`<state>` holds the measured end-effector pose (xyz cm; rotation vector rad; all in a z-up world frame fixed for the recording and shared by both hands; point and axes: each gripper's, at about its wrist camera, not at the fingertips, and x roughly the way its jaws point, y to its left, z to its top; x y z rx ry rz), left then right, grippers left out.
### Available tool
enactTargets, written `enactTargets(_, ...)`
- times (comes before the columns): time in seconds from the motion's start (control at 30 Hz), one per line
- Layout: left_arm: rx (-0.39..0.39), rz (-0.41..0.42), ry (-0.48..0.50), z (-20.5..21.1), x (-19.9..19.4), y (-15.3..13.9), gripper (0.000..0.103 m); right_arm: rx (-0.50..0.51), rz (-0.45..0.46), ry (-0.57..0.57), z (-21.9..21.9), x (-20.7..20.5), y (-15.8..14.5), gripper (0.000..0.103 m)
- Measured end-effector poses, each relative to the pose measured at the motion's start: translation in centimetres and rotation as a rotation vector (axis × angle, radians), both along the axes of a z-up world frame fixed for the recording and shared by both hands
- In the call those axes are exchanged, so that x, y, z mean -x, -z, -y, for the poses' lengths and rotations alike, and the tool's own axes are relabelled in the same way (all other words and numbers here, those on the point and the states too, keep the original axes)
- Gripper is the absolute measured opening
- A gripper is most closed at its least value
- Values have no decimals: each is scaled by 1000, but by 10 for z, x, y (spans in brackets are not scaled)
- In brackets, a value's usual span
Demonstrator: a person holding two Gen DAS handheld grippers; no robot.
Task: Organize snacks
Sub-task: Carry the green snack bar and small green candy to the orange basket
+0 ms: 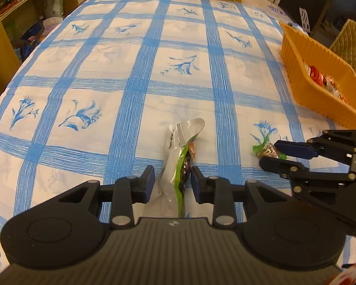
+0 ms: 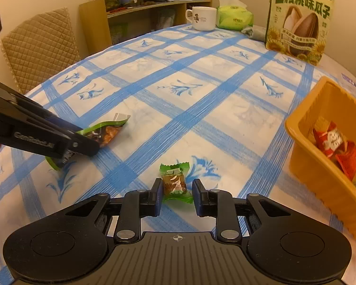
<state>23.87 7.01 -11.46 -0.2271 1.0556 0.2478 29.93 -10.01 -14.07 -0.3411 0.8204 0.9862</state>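
A silver and green snack packet (image 1: pixel 180 159) lies on the blue checked tablecloth between the fingers of my left gripper (image 1: pixel 172 178). The jaws are open around it and do not press it. It also shows in the right wrist view (image 2: pixel 106 131), partly hidden by the left gripper (image 2: pixel 83 142). A small green-wrapped candy (image 2: pixel 175 182) lies between the fingers of my right gripper (image 2: pixel 176 191), which is open around it. The candy (image 1: pixel 268 149) and the right gripper (image 1: pixel 273 153) show at the right of the left wrist view. An orange basket (image 2: pixel 306 128) holds red snack packets (image 2: pixel 332 140).
The basket (image 1: pixel 303 71) stands at the table's right edge. At the far end stand a white mug (image 2: pixel 203 17), a green tissue pack (image 2: pixel 233 16) and a sunflower seed bag (image 2: pixel 299 21). Padded chairs (image 2: pixel 40 47) stand by the table, with shelves behind.
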Motion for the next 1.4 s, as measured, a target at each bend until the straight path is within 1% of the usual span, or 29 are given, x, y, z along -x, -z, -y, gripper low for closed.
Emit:
enactTargets(0.13,-5,-4,20,2,-4,3,29,-6,-28,23,4,3,-1,27)
enactTargets(0.23,-14,-2,36,4,-7,3,24,-9,-48,40,9,6,-2,27)
enactTargets(0.67,-14,13,69,13,-3,-3,23,-20,-91,113,25,5,-6,26)
enactTargets(0.8,-9,29,75,14,3,-10,23,-35,-98,132,30,5,-9,26)
enactTargets(1.03,5,61,87,20,17,-27,23,-80,-113,178,46,9,-24,26)
enactTargets(1.4,5,143,162,50,21,-66,23,-153,-97,244,82,22,-60,26)
